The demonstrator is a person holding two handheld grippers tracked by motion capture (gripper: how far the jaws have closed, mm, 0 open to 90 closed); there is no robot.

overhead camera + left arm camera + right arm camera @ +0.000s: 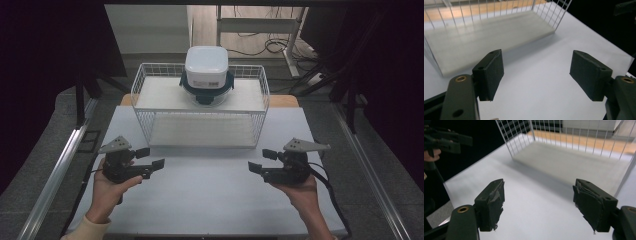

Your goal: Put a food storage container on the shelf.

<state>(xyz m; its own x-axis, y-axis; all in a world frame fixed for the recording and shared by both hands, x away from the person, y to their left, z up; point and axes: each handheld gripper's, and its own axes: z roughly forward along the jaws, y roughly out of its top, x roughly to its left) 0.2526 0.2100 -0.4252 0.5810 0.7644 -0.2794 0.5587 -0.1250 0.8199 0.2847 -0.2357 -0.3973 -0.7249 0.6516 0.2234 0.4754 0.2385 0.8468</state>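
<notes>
From the high view I had a white table (210, 200) in front of me, with a white wire rack (200, 107) standing at its far half. On the rack's upper shelf sat a lidded container (206, 75), white lid on top, dark clips at its sides, a clear body beneath. It stood near the middle of that shelf, toward the back.

My left gripper (150, 157) was held low over the near left part of the table, its jaws pointing inward toward the centre. They stood well apart with nothing between them; in the left gripper view (536, 77) I saw only bare white table between the two black pads (490, 72). The rack's lower shelf (486, 37) lay just ahead and to the left of those jaws, not touching them.

My right gripper (262, 161) mirrored it on the near right side, jaws also spread wide and empty. In the right gripper view (539, 205) the pads (589, 202) looked frayed at their edges, and the rack's lower shelf lay ahead and to the right. The left hand (431, 152) and its gripper showed far off at the upper left of that view.

The container was well apart from both grippers, up on the rack, beyond and above them, roughly between the two.
</notes>
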